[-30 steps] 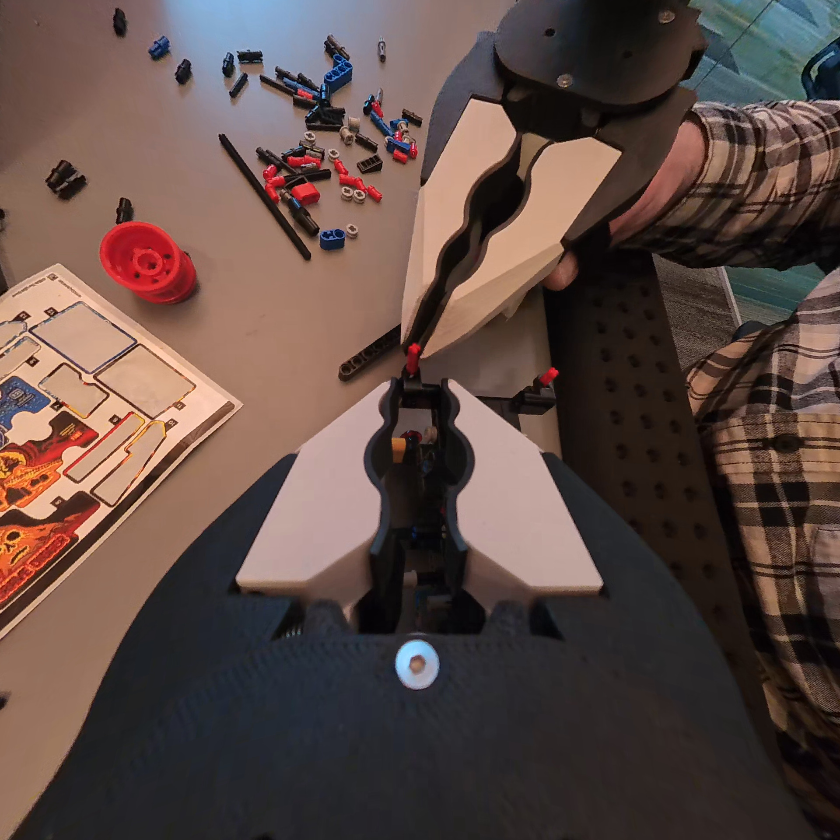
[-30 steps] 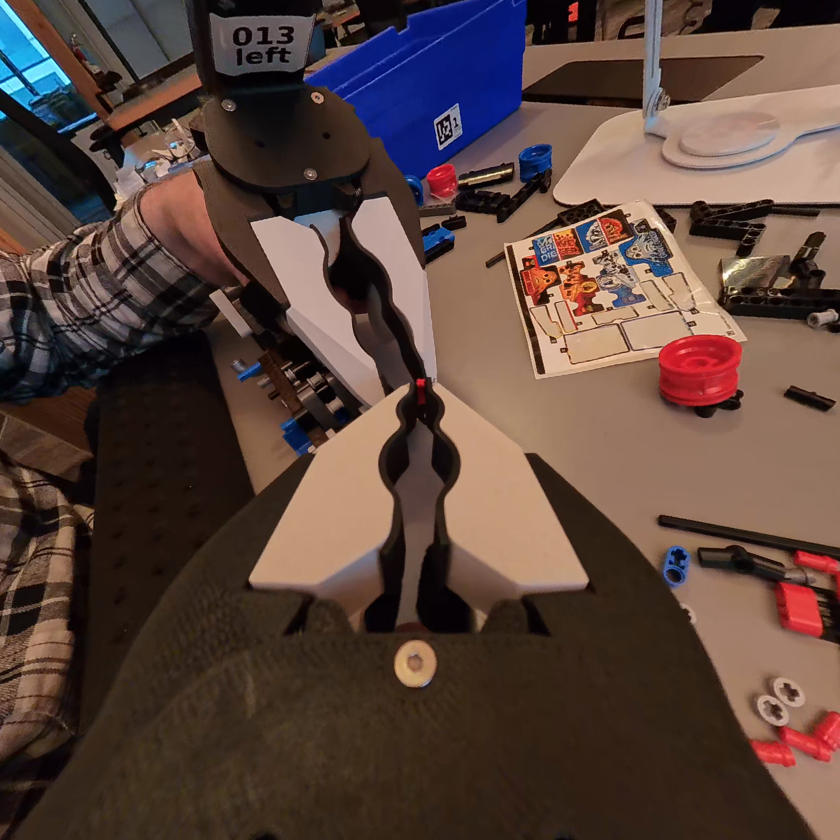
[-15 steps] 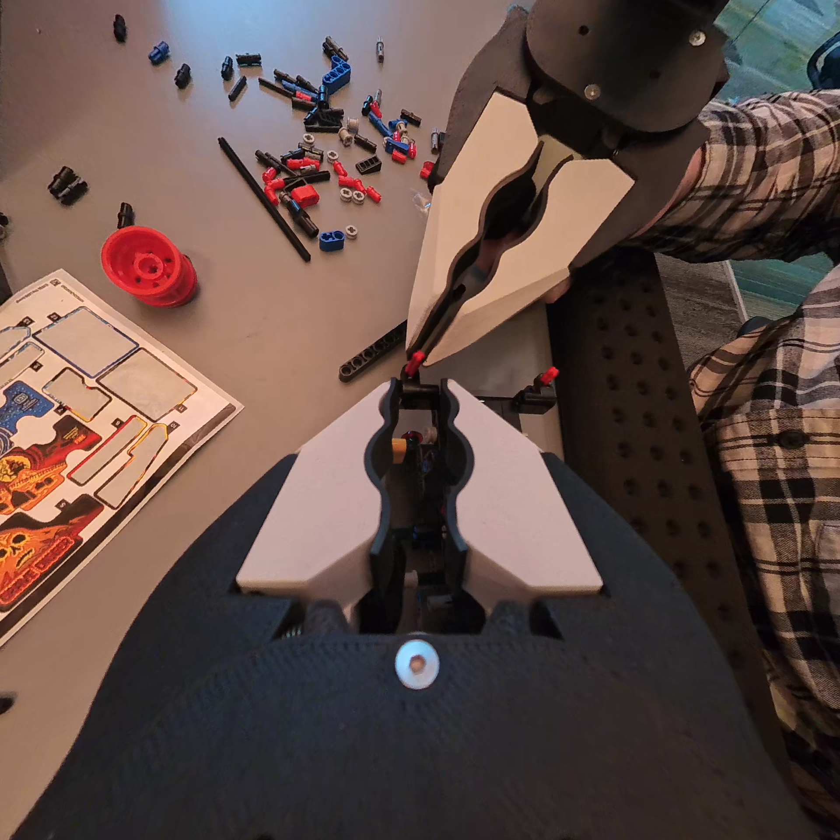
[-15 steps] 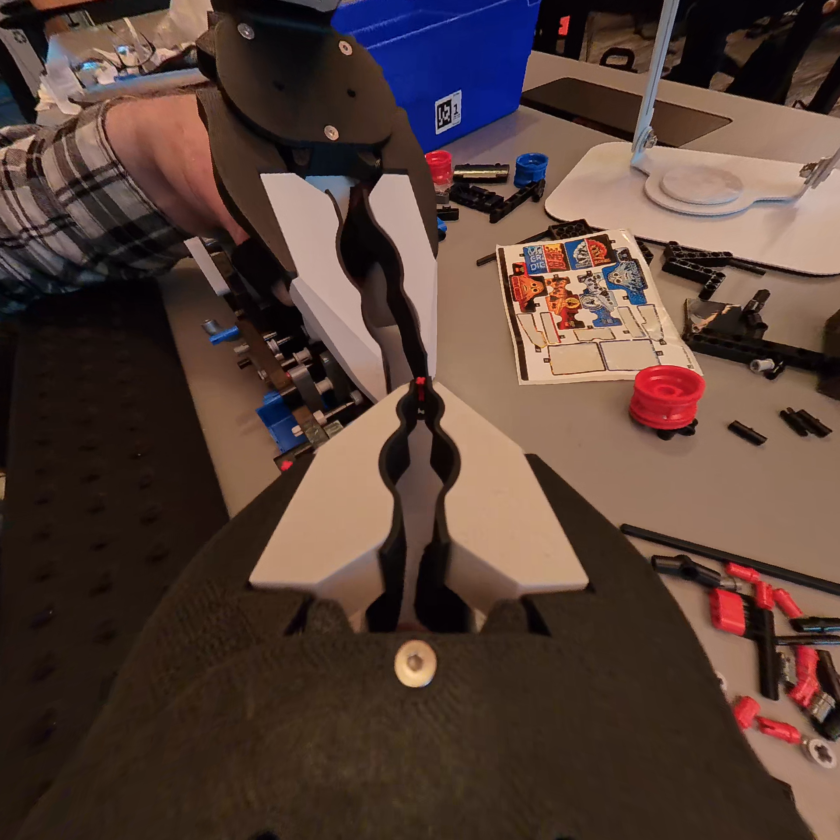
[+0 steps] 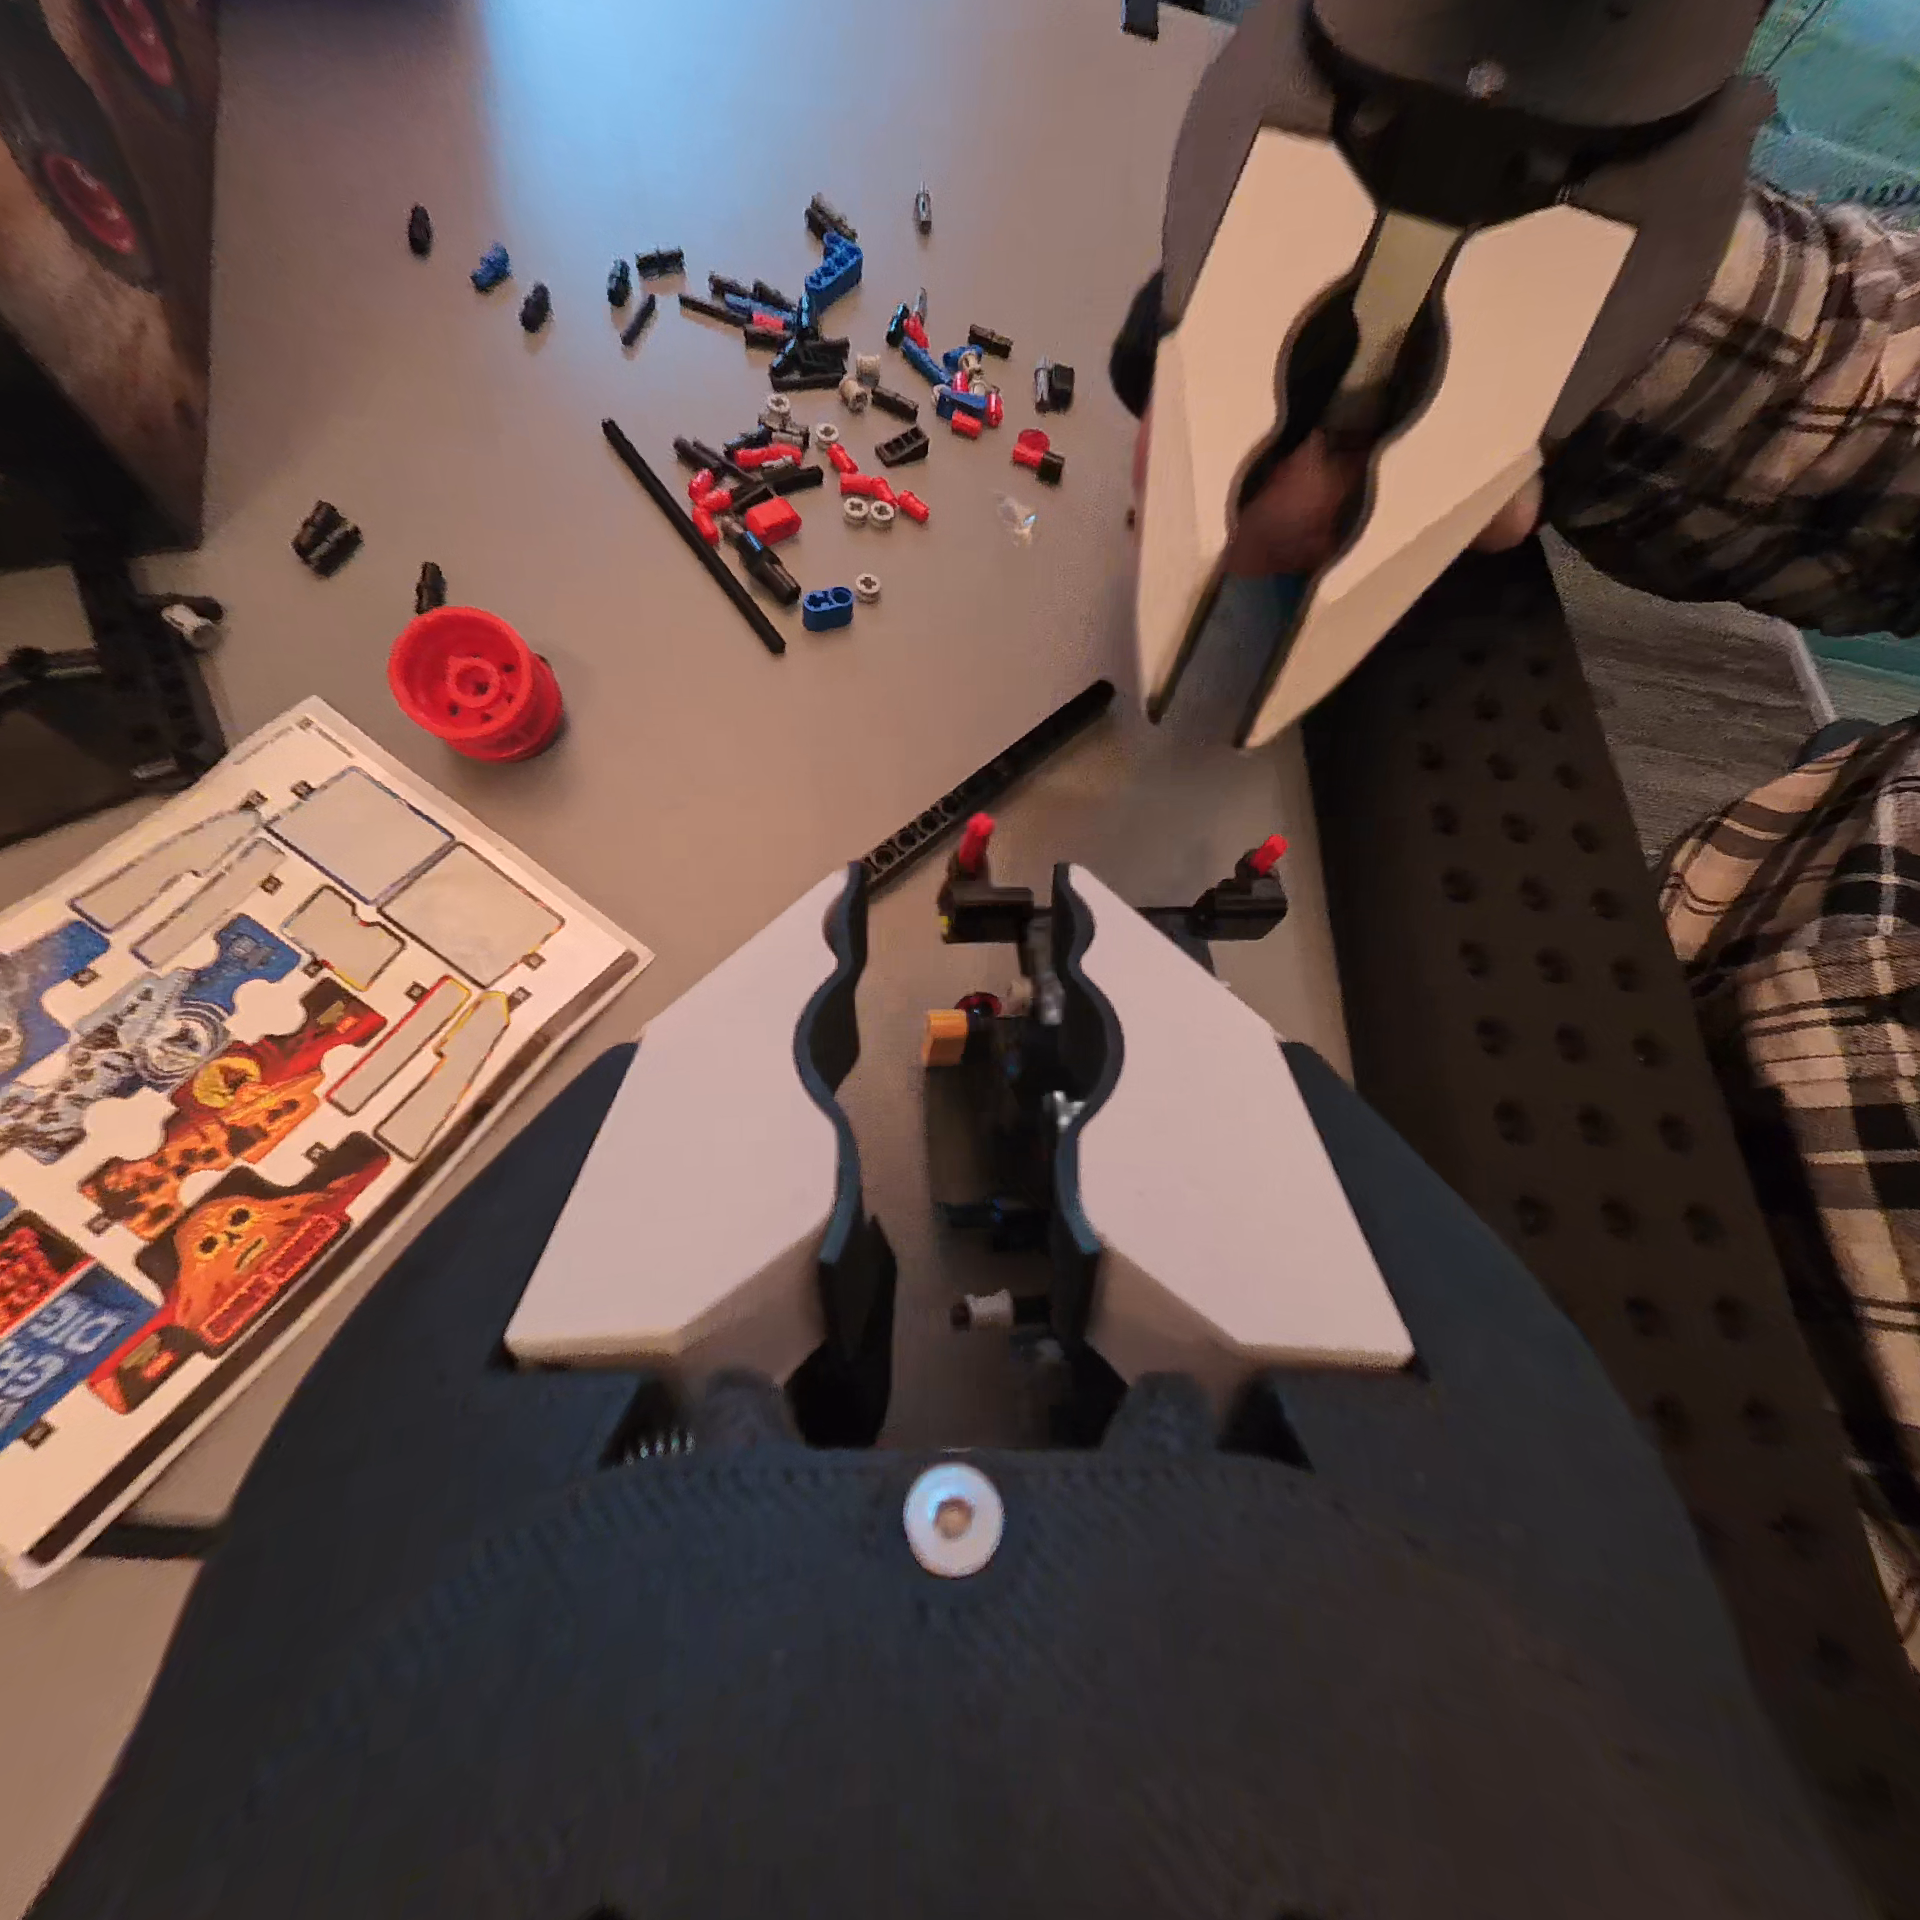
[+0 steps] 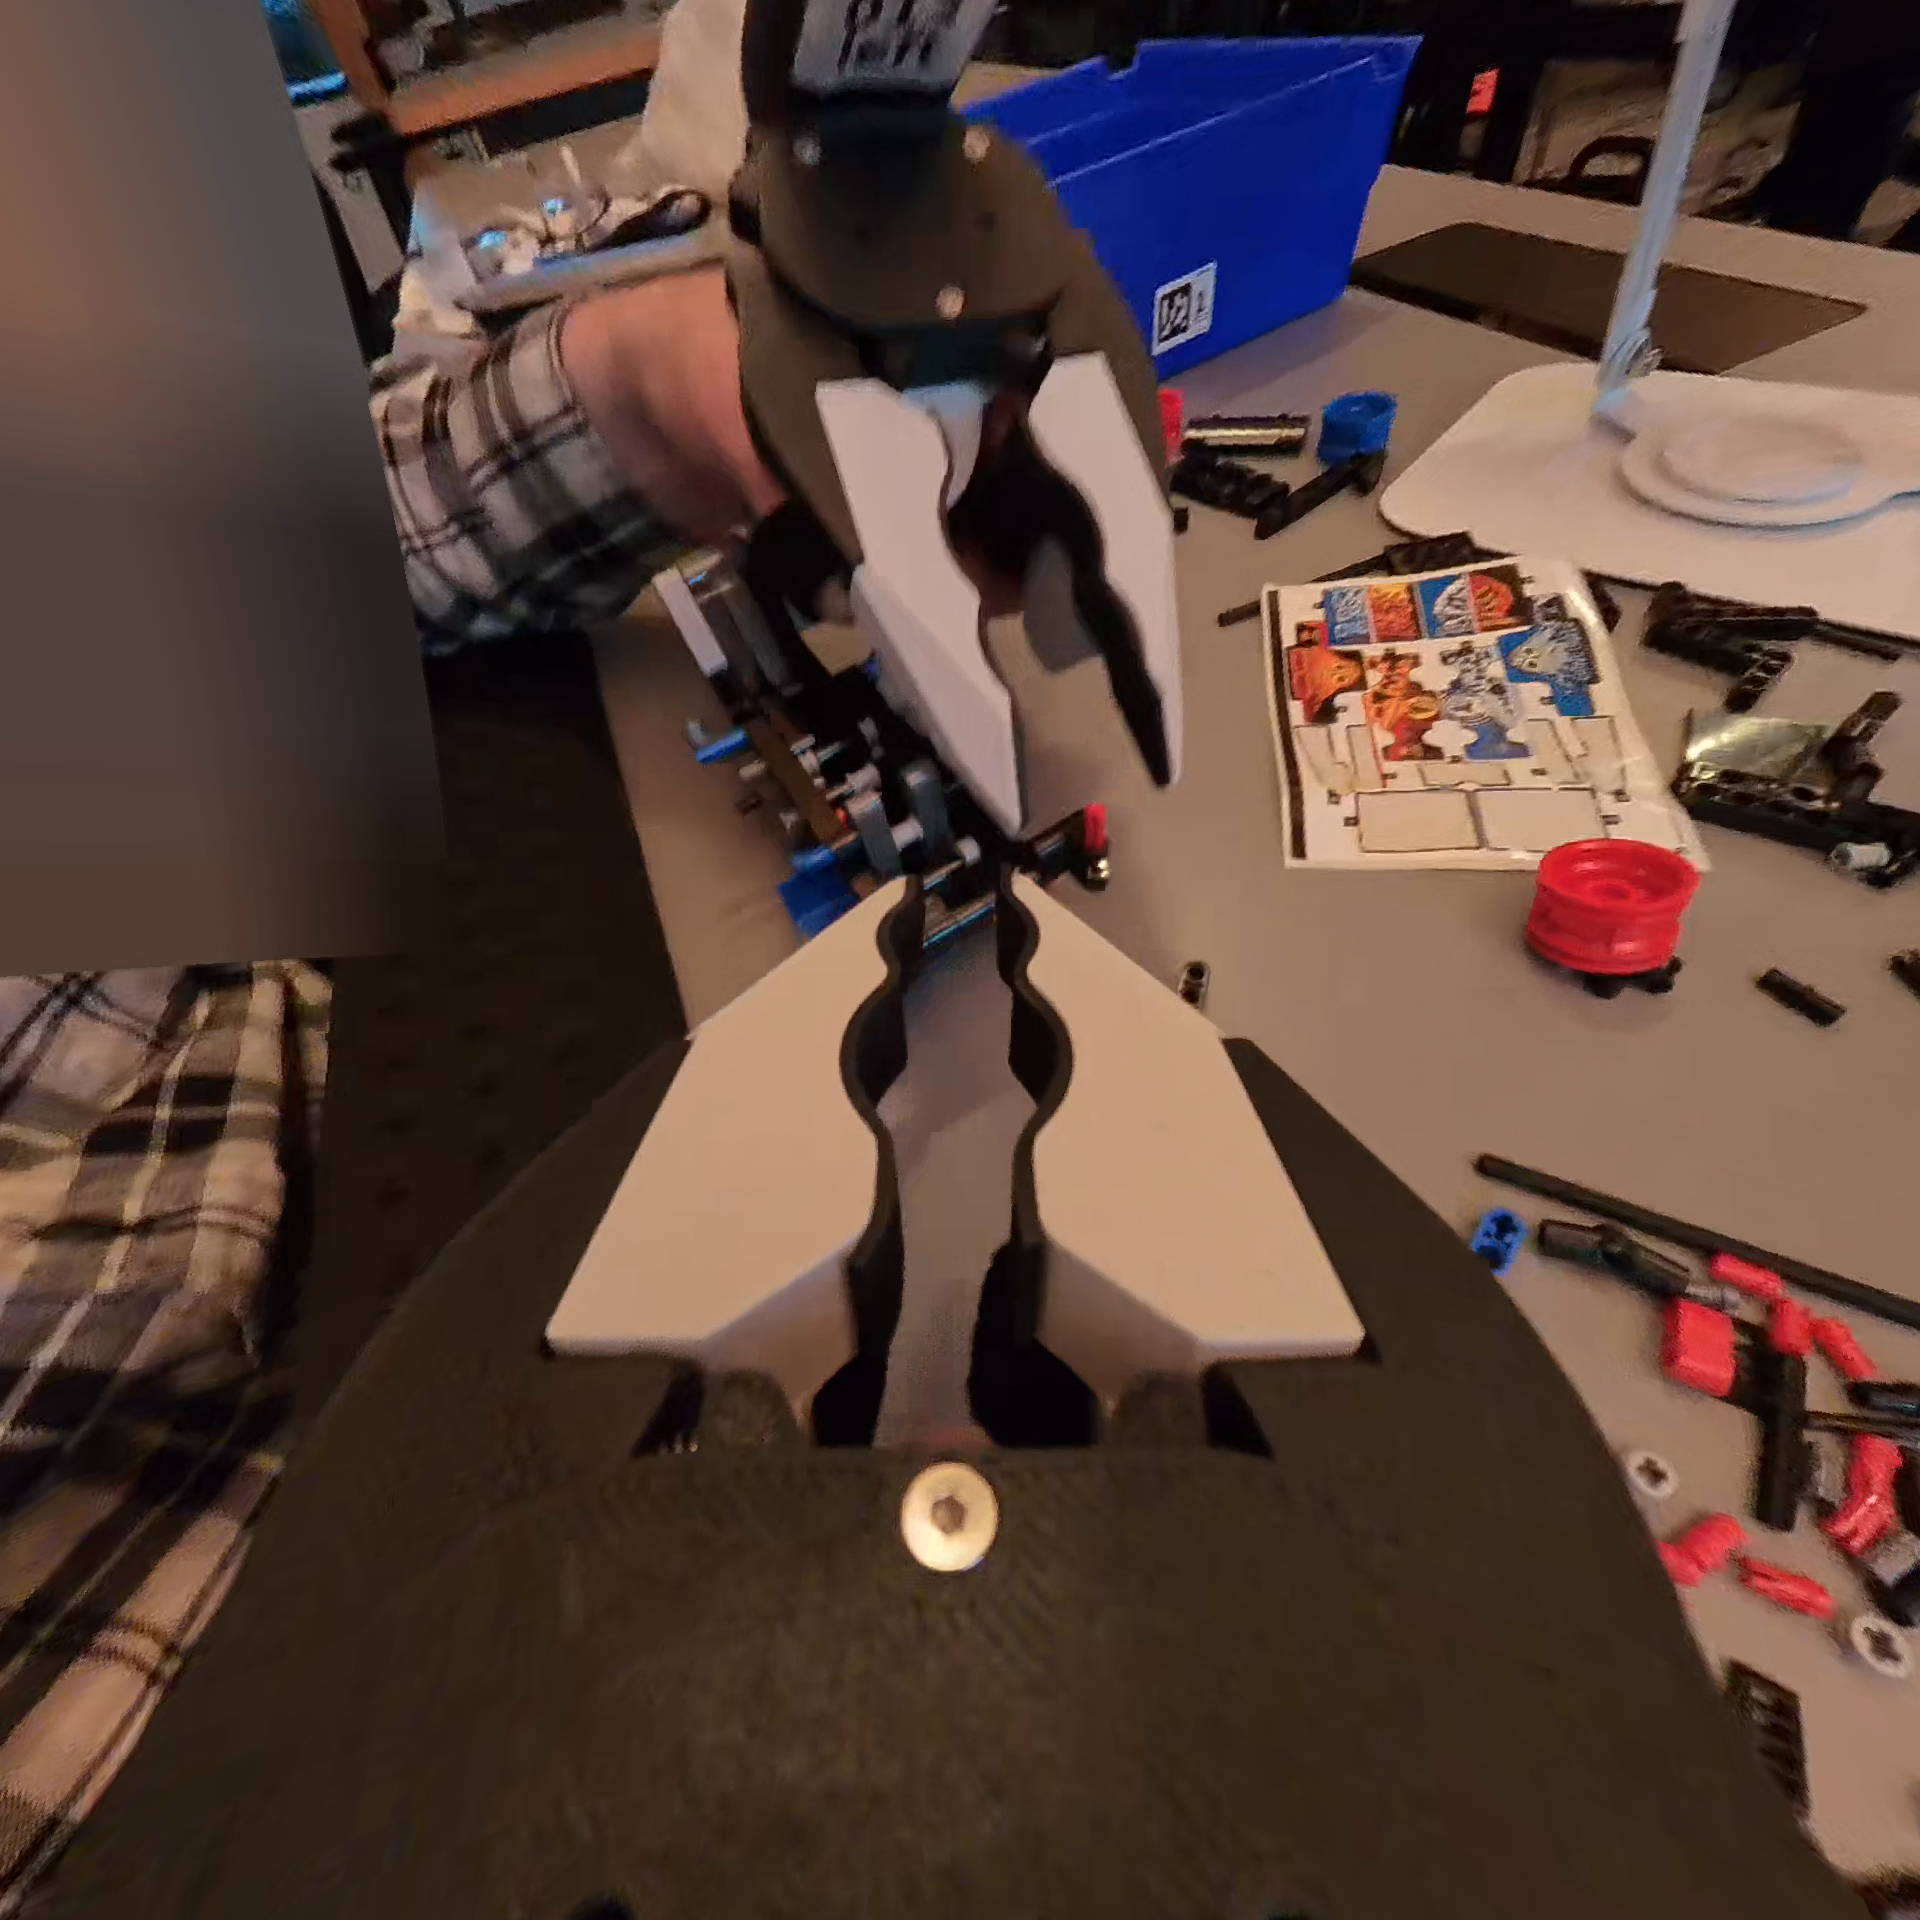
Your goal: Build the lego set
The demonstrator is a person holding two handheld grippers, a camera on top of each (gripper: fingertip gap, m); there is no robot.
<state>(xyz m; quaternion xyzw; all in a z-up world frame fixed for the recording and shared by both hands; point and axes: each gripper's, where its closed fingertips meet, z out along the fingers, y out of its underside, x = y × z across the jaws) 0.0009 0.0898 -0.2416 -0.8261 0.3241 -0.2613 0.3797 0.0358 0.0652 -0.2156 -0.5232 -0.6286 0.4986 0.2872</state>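
Both grippers spread and empty over a half-built model.

Left gripper point(image 5: 956, 894) parted, straddling the model point(image 5: 997, 1091) without pinching it; right gripper point(image 5: 1216, 717) parted too, just beyond the model's front end. Model flat on the table point(image 5: 623, 125), near its edge, sticker sheet point(image 5: 260, 1039) and red wheel point(image 5: 473, 681) to one side. Probably light and stiff, yet apt to pop apart; best taken by the black frame, not by the two red pins point(image 5: 975, 837).

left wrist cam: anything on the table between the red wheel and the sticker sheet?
Nothing. In the left wrist view the red wheel sits just beyond the sticker sheet far corner, and the narrow strip of grey table between them is bare.
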